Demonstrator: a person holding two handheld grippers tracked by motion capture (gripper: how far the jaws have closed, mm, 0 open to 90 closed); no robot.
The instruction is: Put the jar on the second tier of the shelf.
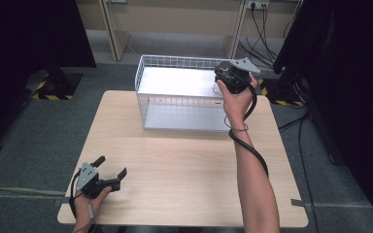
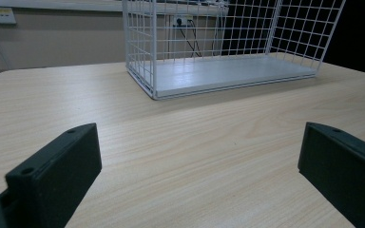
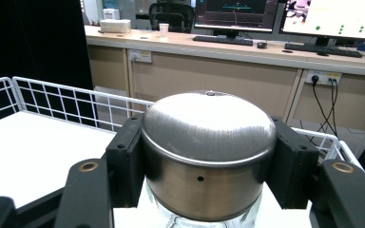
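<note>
Here the right gripper [image 3: 208, 156] was clamped on the brushed-metal lid [image 3: 208, 142] of a glass jar [image 1: 218, 89], one jaw on each side of the lid. The jar stood upright, long axis vertical and lid up, inside the white wire basket [image 1: 145, 73] at its right end, directly below that gripper. Whether it rested on the basket floor could not be told. The left gripper [image 1: 110, 171] sat well apart at the table's [image 1: 184, 160] near left corner, jaws spread wide and empty, pointing toward the basket.
</note>
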